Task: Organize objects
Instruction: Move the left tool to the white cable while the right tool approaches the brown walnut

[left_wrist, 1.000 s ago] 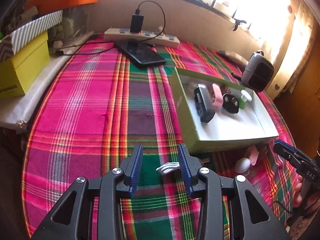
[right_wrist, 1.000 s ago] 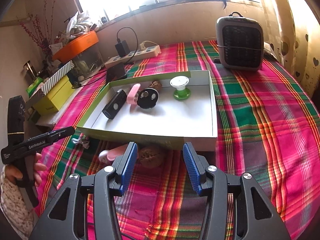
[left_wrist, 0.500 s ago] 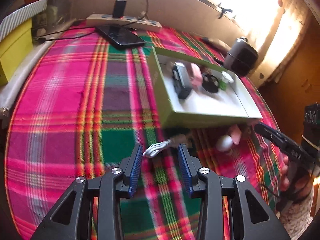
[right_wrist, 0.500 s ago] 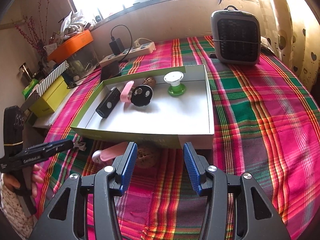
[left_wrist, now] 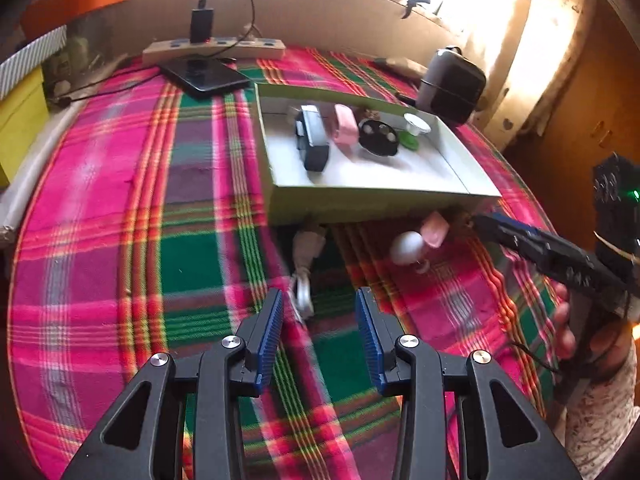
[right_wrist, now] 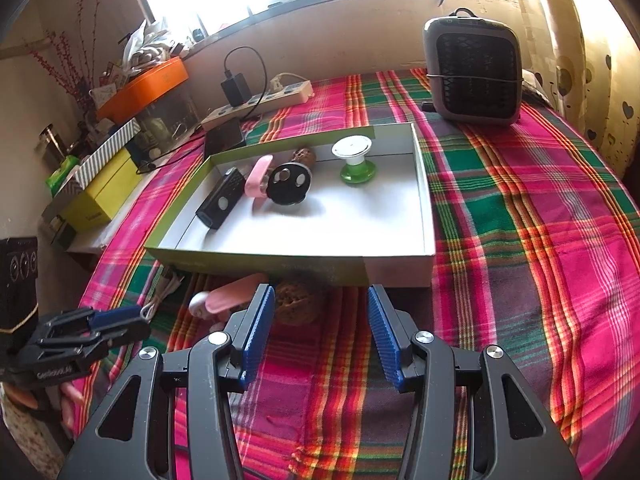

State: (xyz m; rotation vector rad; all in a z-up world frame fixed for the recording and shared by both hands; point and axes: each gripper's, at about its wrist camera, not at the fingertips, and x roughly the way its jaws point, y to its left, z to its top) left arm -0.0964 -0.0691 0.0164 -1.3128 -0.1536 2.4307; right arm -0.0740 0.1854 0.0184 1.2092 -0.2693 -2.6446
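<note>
A shallow green box (left_wrist: 372, 198) (right_wrist: 256, 258) on the plaid cloth holds a black device (left_wrist: 312, 142), a pink item (left_wrist: 346, 128), a black disc (left_wrist: 378, 138) and a green-and-white spool (right_wrist: 354, 158). On the cloth in front of it lie a white cable (left_wrist: 304, 272), a pink-and-white object (left_wrist: 418, 240) (right_wrist: 224, 298) and a brown walnut (right_wrist: 296, 304). My left gripper (left_wrist: 320, 324) is open and empty just behind the cable. My right gripper (right_wrist: 320, 328) is open and empty, the walnut close to its left finger.
A power strip (left_wrist: 214, 48) with a charger and a black phone (left_wrist: 204, 76) lie at the back. A grey heater (right_wrist: 474, 72) stands back right. Yellow and striped boxes (right_wrist: 100, 184) sit at the left edge.
The left gripper has swung right toward the box and drawn back a little; the cable now lies ahead of its fingers. The right gripper has edged closer to the walnut.
</note>
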